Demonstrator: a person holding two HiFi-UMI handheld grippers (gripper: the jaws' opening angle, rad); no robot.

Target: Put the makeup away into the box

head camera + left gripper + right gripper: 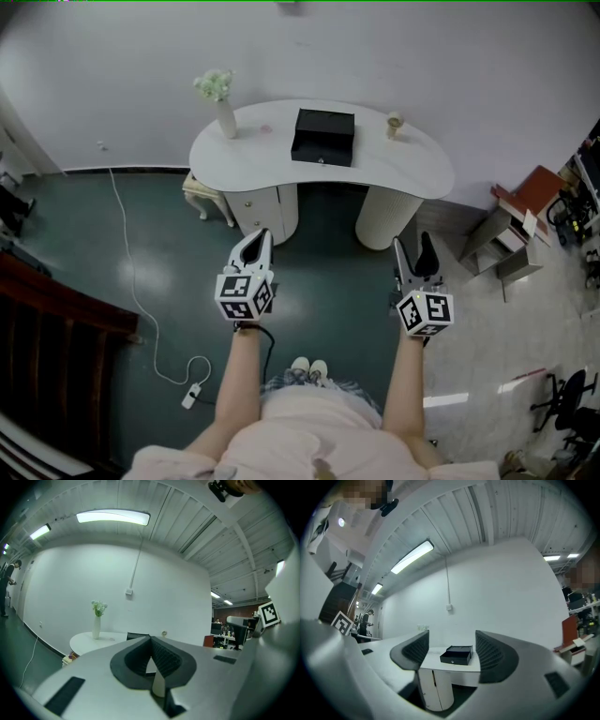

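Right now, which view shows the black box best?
Head view: the black box sits whole on the table, from above. The right gripper view shows it side-on beyond open jaws; the left gripper view shows only an edge.

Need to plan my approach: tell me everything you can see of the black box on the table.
The box is black, low and rectangular, with a matte look and a small pale knob on its front face. Its lower front seems to jut out slightly, like a drawer; whether it is open I cannot tell. It sits flat near the back middle of the white table, between a vase and a small item, touching neither.
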